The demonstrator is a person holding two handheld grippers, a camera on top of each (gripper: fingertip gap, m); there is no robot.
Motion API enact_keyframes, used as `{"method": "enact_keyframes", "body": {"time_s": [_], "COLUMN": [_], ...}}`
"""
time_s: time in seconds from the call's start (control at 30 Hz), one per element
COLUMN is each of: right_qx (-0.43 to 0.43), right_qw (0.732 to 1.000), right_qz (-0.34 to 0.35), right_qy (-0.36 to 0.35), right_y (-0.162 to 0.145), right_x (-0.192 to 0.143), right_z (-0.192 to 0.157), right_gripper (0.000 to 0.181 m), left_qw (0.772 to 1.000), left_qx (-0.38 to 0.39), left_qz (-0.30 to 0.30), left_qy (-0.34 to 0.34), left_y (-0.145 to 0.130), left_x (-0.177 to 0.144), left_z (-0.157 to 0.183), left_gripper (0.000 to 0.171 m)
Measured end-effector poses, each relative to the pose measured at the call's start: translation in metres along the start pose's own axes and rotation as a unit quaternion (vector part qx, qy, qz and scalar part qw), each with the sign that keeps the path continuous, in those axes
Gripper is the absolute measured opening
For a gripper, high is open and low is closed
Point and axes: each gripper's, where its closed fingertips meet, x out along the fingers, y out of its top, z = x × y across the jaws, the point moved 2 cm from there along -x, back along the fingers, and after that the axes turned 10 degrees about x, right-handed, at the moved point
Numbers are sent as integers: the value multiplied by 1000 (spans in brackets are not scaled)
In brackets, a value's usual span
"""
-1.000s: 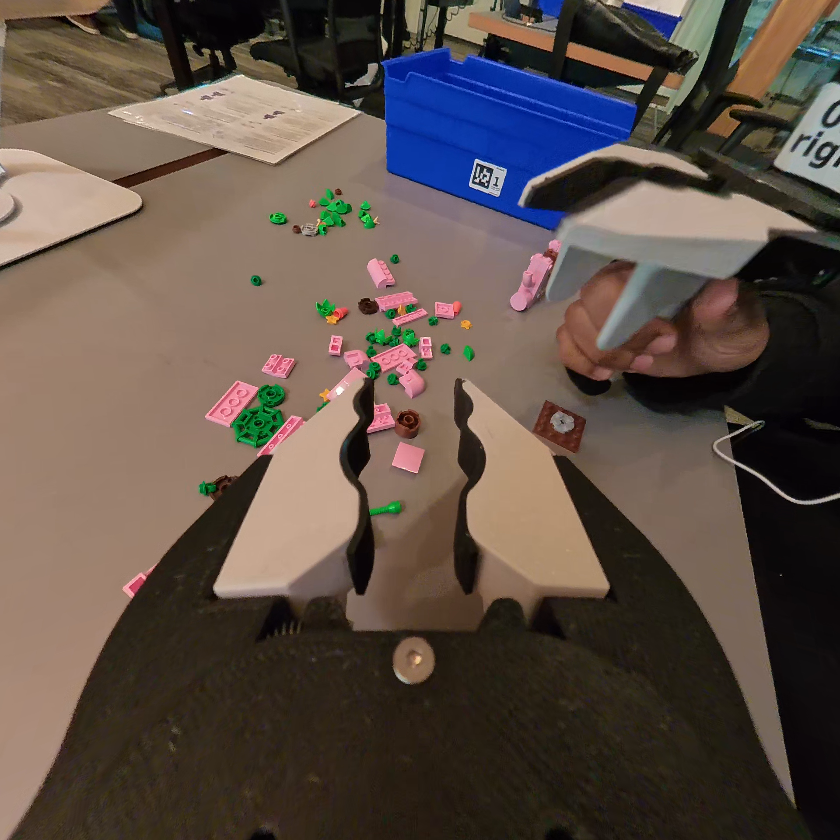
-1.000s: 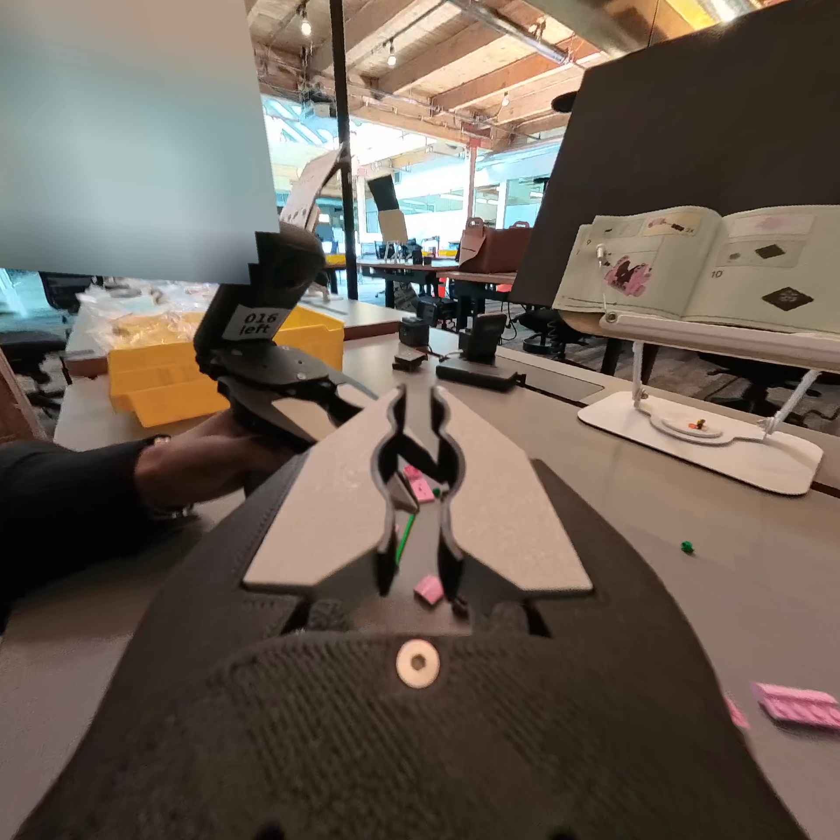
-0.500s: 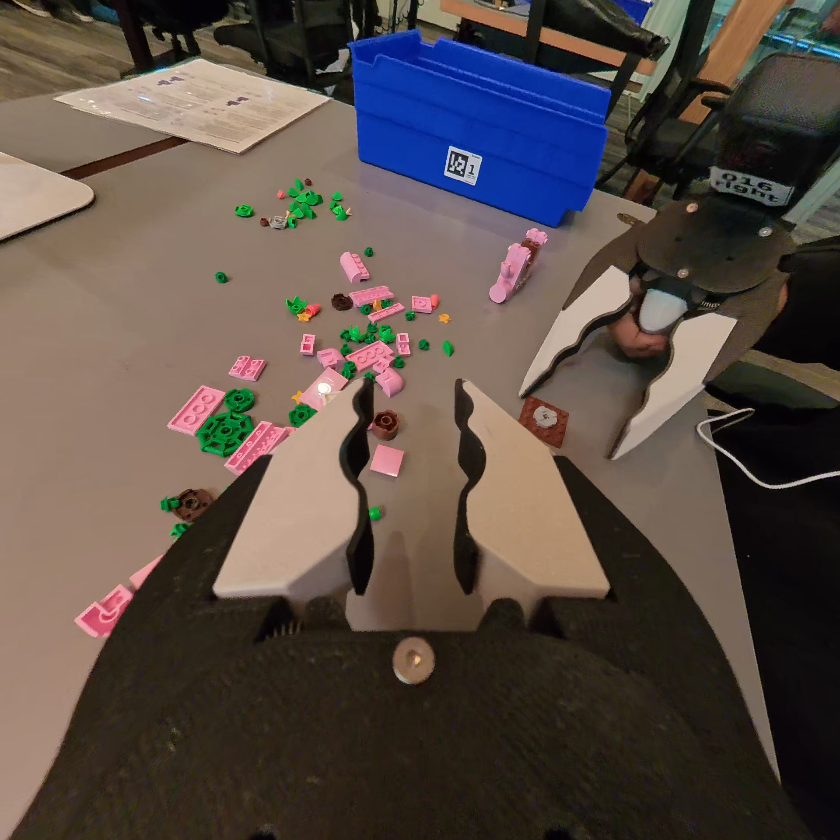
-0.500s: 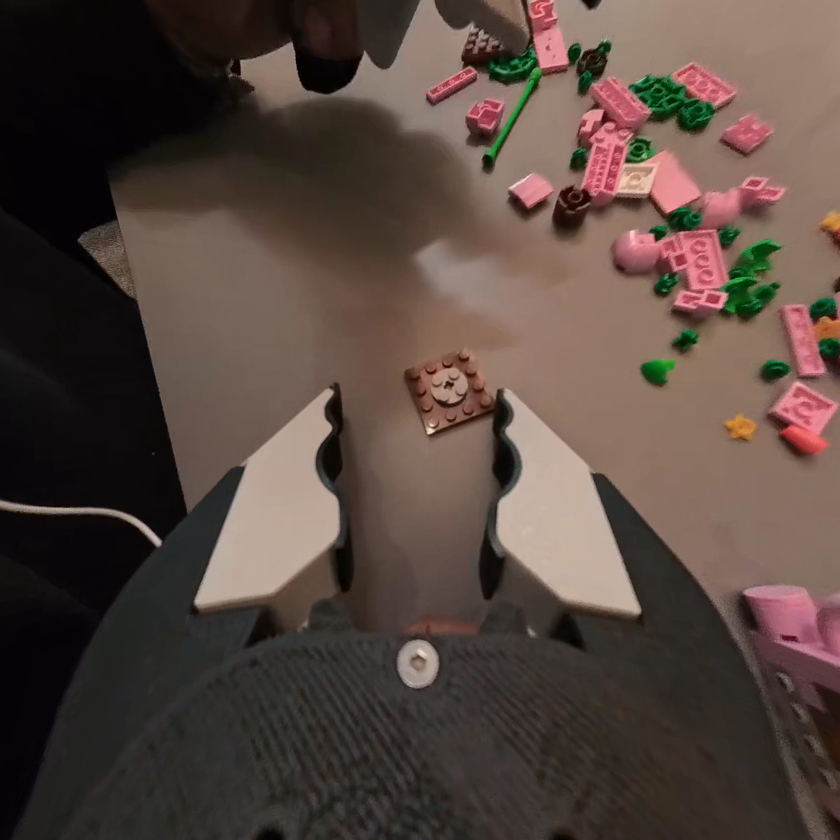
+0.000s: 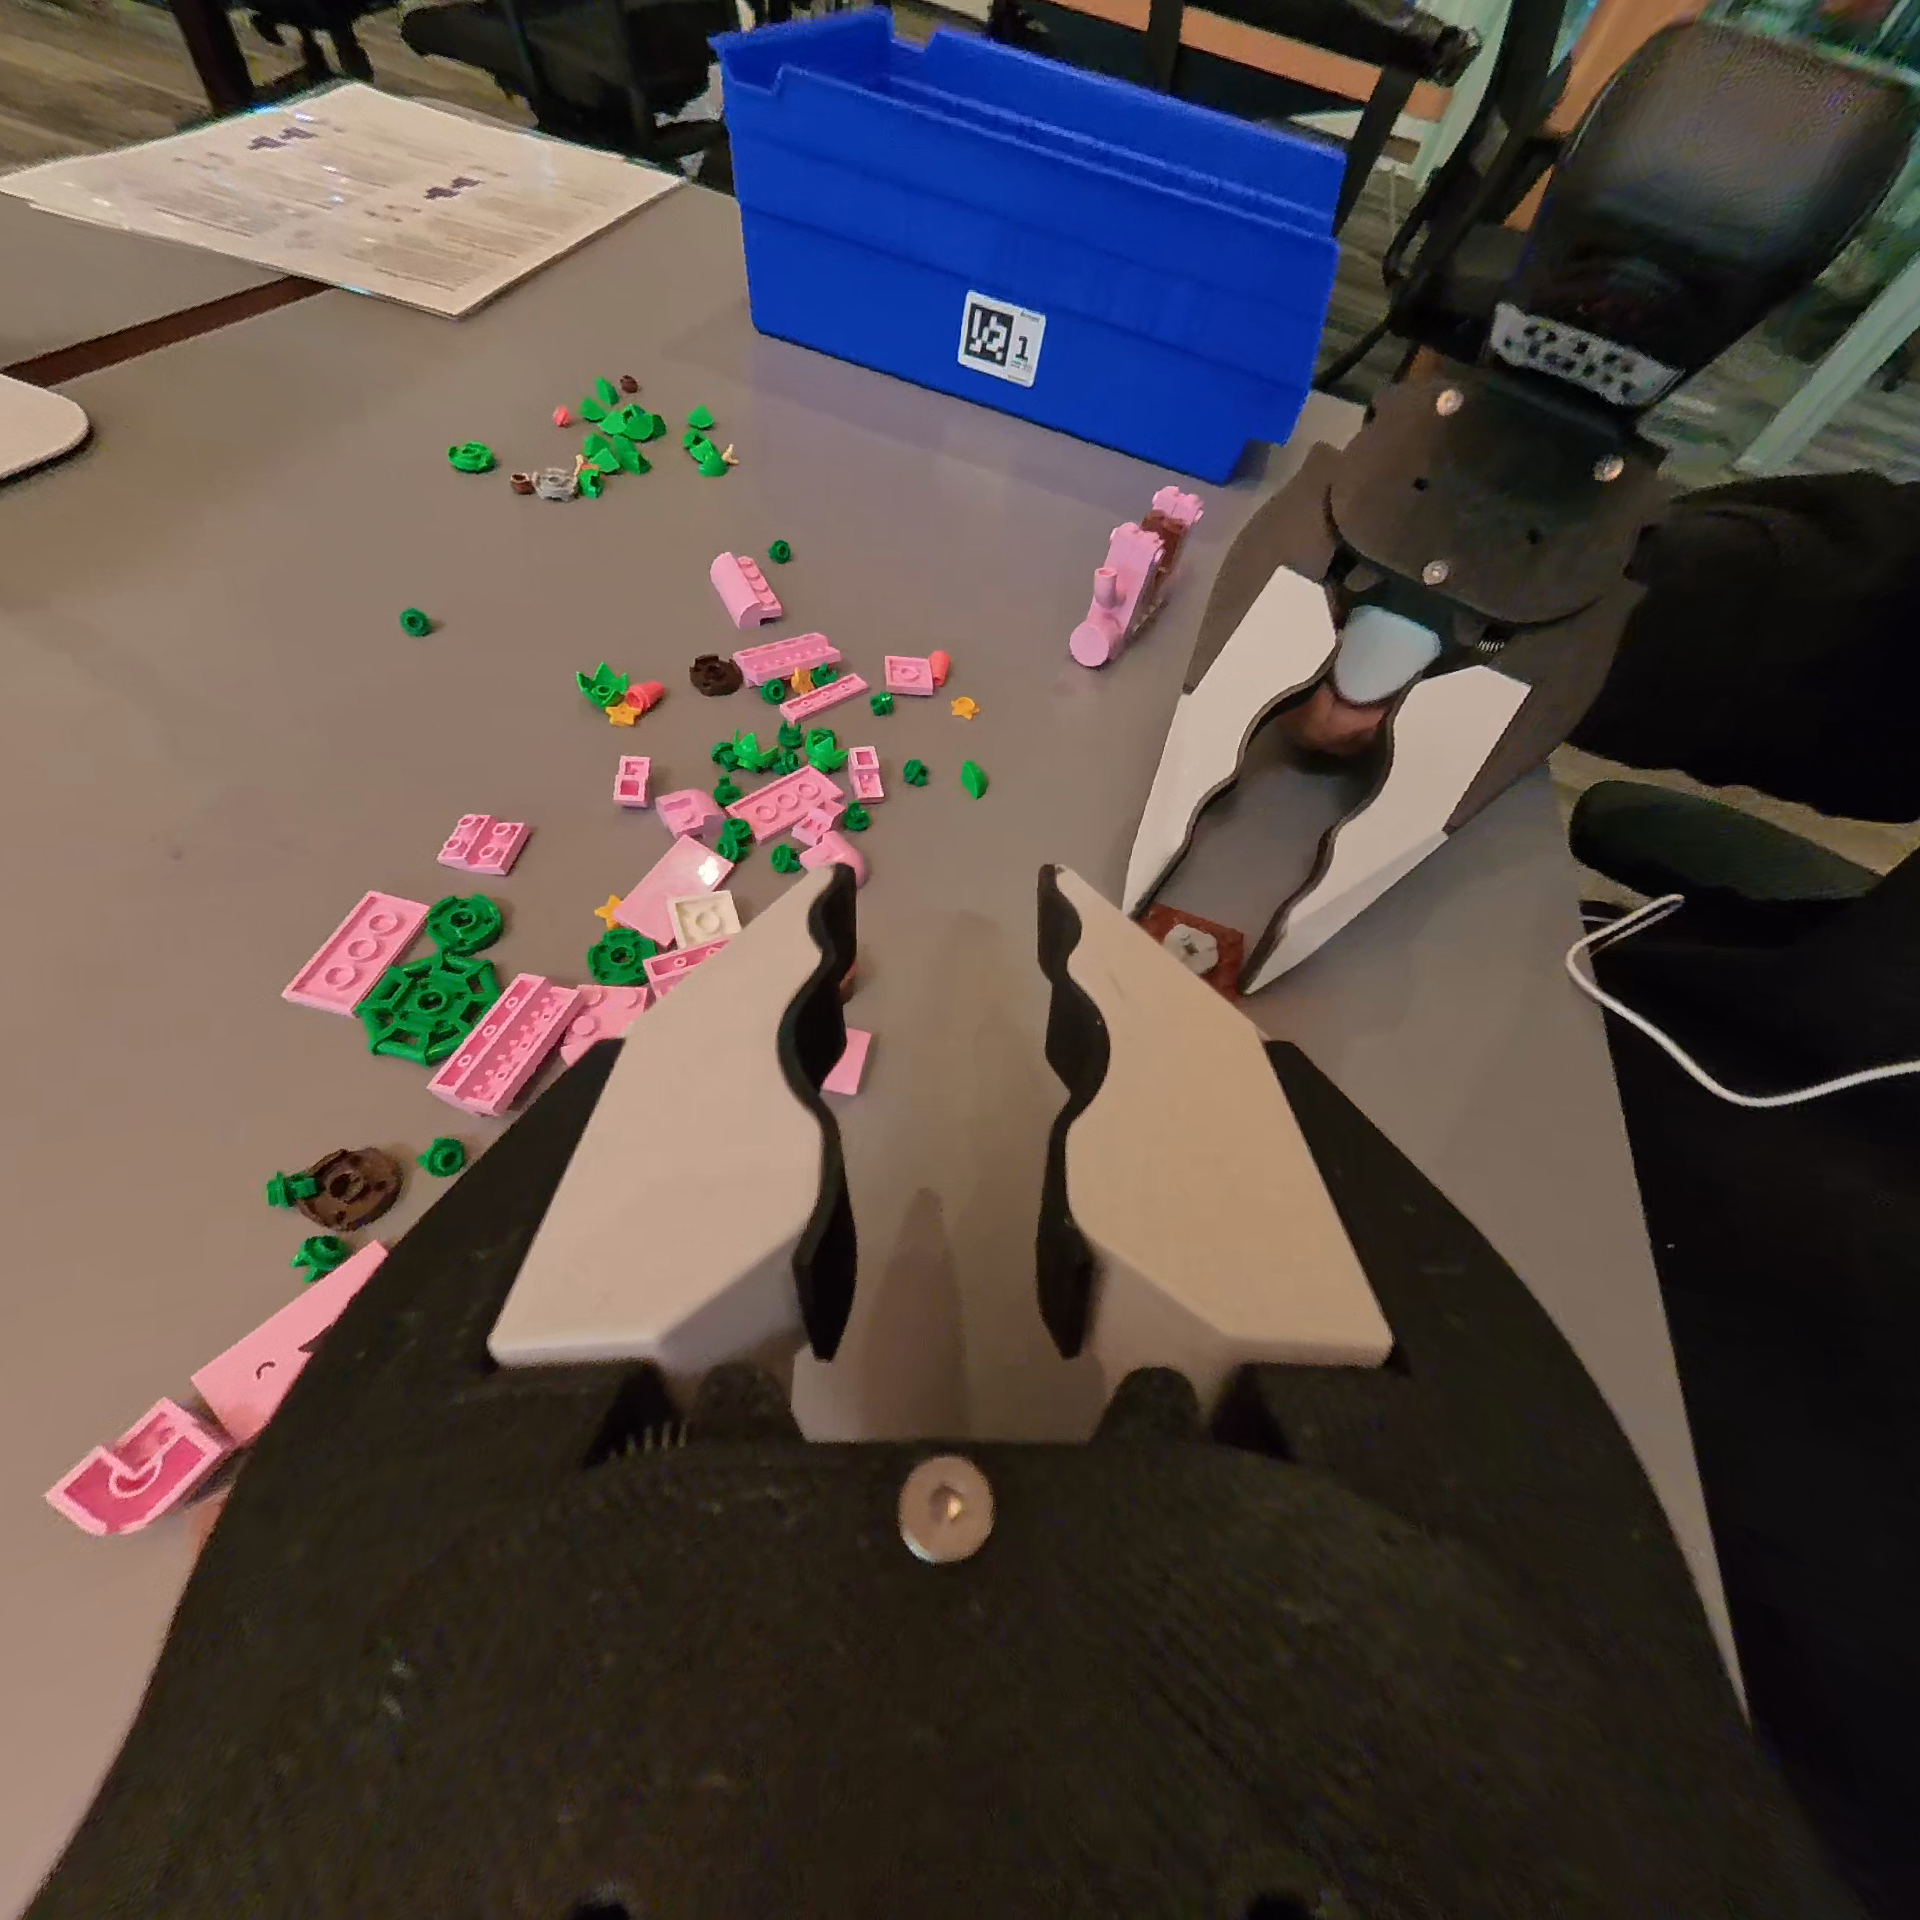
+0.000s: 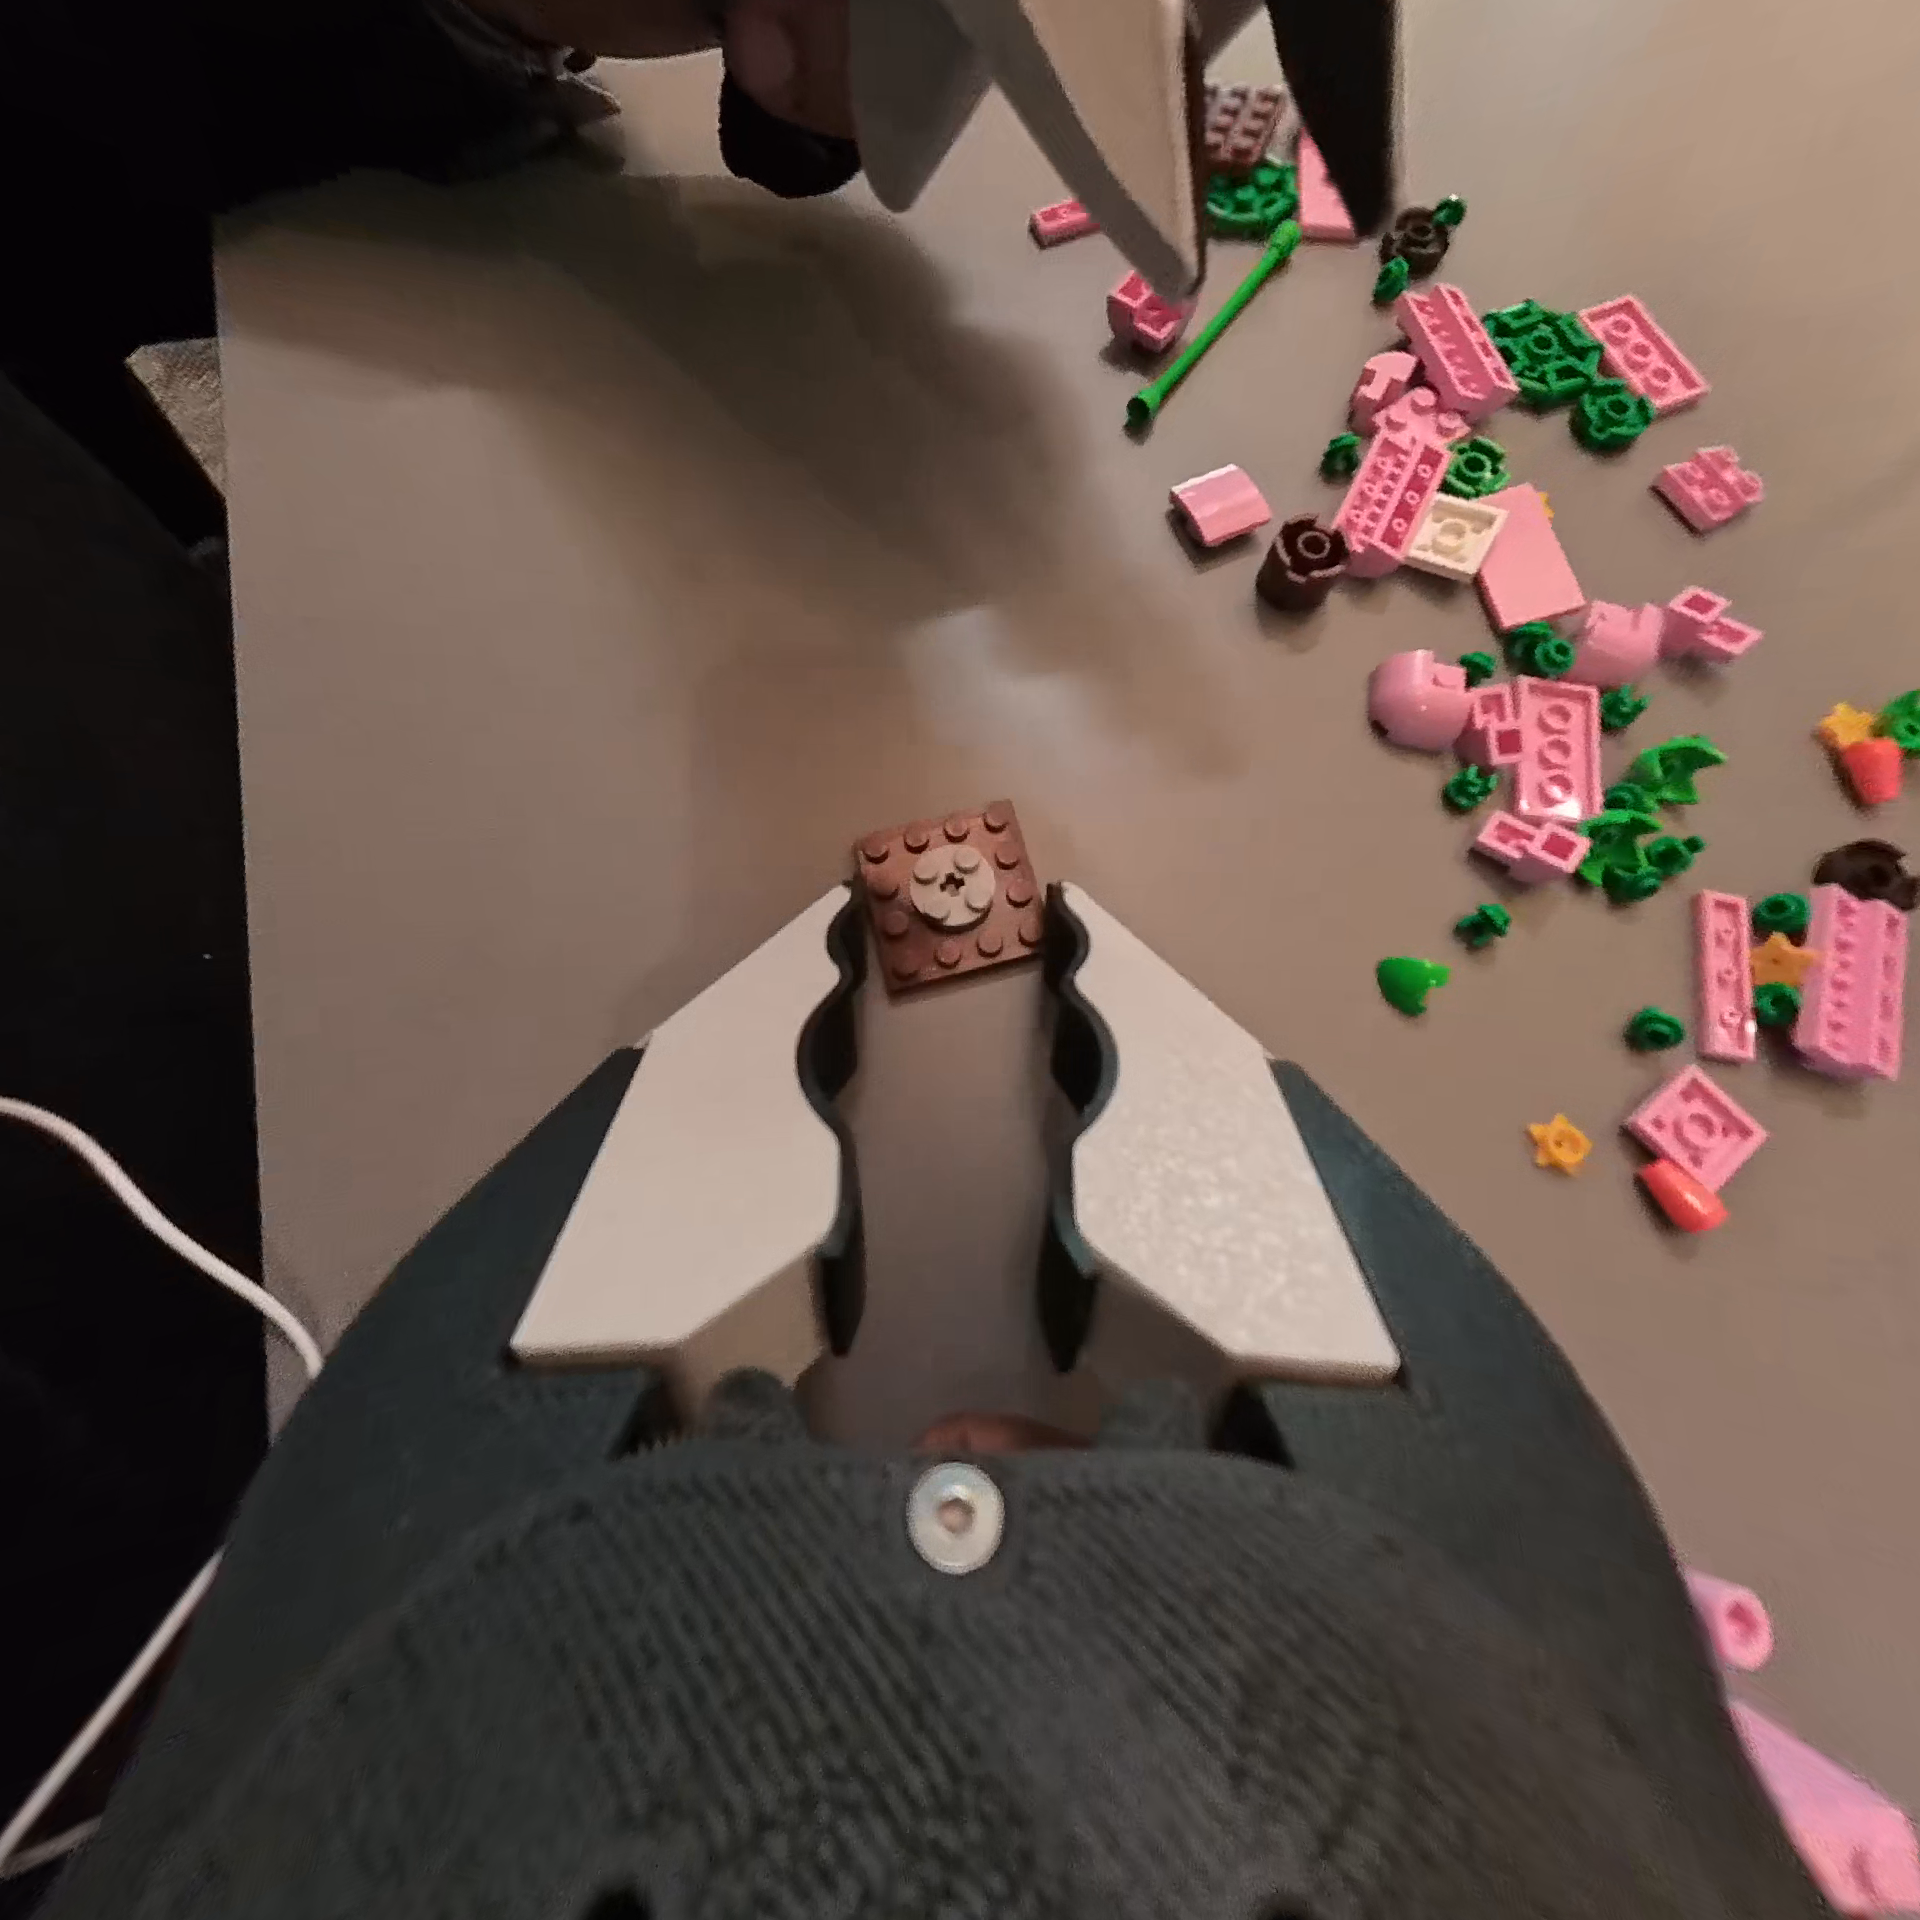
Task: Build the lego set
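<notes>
Right gripper (image 6: pixel 951 904): jaws parted, tips lowered to the grey table (image 6: pixel 582 644). The brown square plate (image 6: pixel 951 899), studded and carrying a round tan piece at its centre, lies flat between the two fingertips. Each tip stands just beside a side edge of the plate; whether either touches it cannot be told. Roughly the near half of the plate sits inside the jaw gap, the far half beyond the tips. In the left wrist view the same plate (image 5: pixel 1195 948) shows between the tips of the right gripper (image 5: pixel 1195 935), near the table's right edge.

Left gripper (image 5: pixel 940 894): jaws parted, nothing between them. It hangs above the table (image 5: pixel 208 727) over the near end of the loose parts. A small pink tile (image 5: pixel 847 1062) lies on the table under its left finger, partly hidden.

Loose pink and green lego pieces (image 5: pixel 727 790) are scattered left of the brown plate, well apart from it. A green wheel-shaped piece (image 5: pixel 426 1003) lies beside a pink plate (image 5: pixel 353 951). A partly built pink assembly (image 5: pixel 1127 592) stands near the blue bin (image 5: pixel 1039 239). A printed sheet (image 5: pixel 343 192) lies at the far left. A white cable (image 6: pixel 156 1236) runs off the table edge.
</notes>
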Motion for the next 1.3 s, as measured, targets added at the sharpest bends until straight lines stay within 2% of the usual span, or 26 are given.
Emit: {"method": "enact_keyframes", "body": {"time_s": [0.17,0.27,0.33,0.4,0.5,0.6,0.63,0.7,0.73,0.77,0.83,0.93,0.97,1.0,1.07,1.17,1.23,1.3], "right_qx": [-14,-9,4,7,-14,-37,-43,-49,-53,-57,-47,-71,-85,-97,-90,-55,-44,-38], "right_qw": [1000,998,993,984,963,938,931,921,917,914,899,862,851,842,834,849,853,855], "right_qz": [1,57,113,172,259,328,345,372,379,379,366,381,389,396,407,408,410,409], "right_qy": [13,-13,-23,-38,-79,-107,-108,-109,-116,-137,-234,-326,-342,-353,-360,-331,-320,-317], "right_y": [3,16,33,57,98,136,146,157,158,153,134,115,114,114,113,112,111,110], "right_x": [1,-9,-23,-41,-71,-95,-100,-107,-109,-109,-113,-126,-131,-136,-141,-138,-138,-137], "right_z": [2,6,10,18,36,54,59,70,76,84,108,120,120,120,123,125,126,128], "right_gripper": [33,56,64,67,65,61,60,57,55,51,42,29,27,24,23,27,28,28], "left_qw": [999,998,990,965,940,930,926,911,895,881,852,820,811,794,789,790,789,790], "left_qx": [1,4,9,34,75,116,121,122,124,125,114,65,61,72,94,88,88,83], "left_qz": [-17,-18,-49,-82,-110,-83,-63,-66,-71,-68,-56,-59,-61,-65,-55,-63,-64,-58], "left_qy": [28,55,134,245,314,340,352,388,422,452,508,565,578,600,605,604,604,604], "left_y": [-5,-7,-17,-20,13,76,99,133,147,159,174,166,163,163,167,166,166,167], "left_x": [-2,-5,-12,-22,-23,-7,0,14,18,24,35,63,72,75,82,81,77,69], "left_z": [-9,-19,-44,-82,-120,-152,-167,-206,-231,-255,-296,-335,-342,-347,-348,-348,-347,-346], "left_gripper": [30,30,27,21,47,61,73,98,108,110,115,127,137,138,140,139,131,115]}}
